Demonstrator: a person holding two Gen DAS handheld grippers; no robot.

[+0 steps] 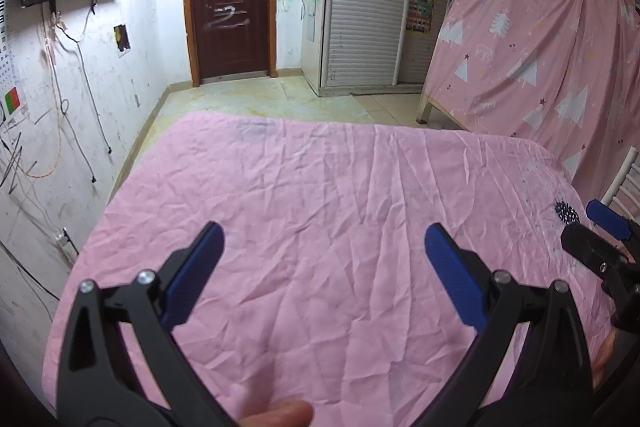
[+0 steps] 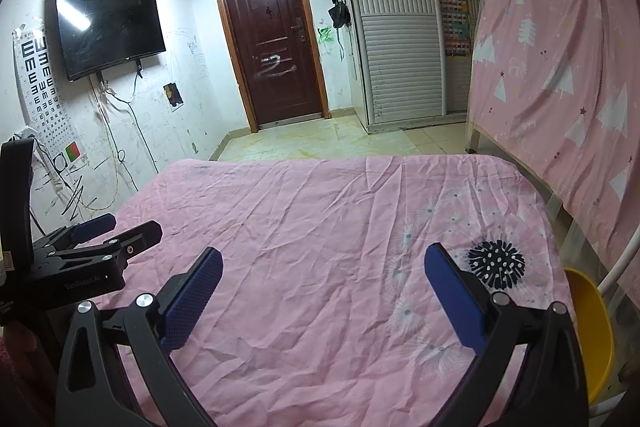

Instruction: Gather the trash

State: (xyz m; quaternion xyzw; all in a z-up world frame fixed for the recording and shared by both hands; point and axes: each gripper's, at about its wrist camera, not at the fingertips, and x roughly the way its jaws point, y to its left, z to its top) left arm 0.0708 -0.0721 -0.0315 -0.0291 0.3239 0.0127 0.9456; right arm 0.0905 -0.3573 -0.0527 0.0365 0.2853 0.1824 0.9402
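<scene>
Both grippers hang over a surface covered with a wrinkled pink sheet [image 1: 320,227], side by side and pointing toward the far end of the room. Whether a desk or a bed lies under the cloth cannot be told.

The left gripper [image 1: 324,239] has its jaws spread wide, with nothing between the blue pads [image 1: 192,275]; only bare sheet shows in the gap. A fingertip [image 1: 276,415] of the person shows at the bottom edge of the left wrist view. The right gripper [image 2: 324,263] also has its jaws wide apart and holds nothing. Each gripper appears at the edge of the other's view: the left one low on the left in the right wrist view, the right one at the right edge in the left wrist view.

No piece of trash can be made out on the sheet in either view. The only marks on the cloth are printed: a dark dandelion pattern [image 2: 496,263] just beyond the right gripper's right pad, with paler ones around it.

A yellow chair [image 2: 592,331] stands just beside the right edge of the sheet. Beyond the sheet are a tiled floor [image 2: 320,139], a dark brown door [image 2: 272,39], a television [image 2: 108,27] on the left wall with an eye chart [image 2: 44,87] beside it, a white slatted wardrobe [image 2: 392,27], and a pink curtain [image 2: 560,67] with white trees on the right.
</scene>
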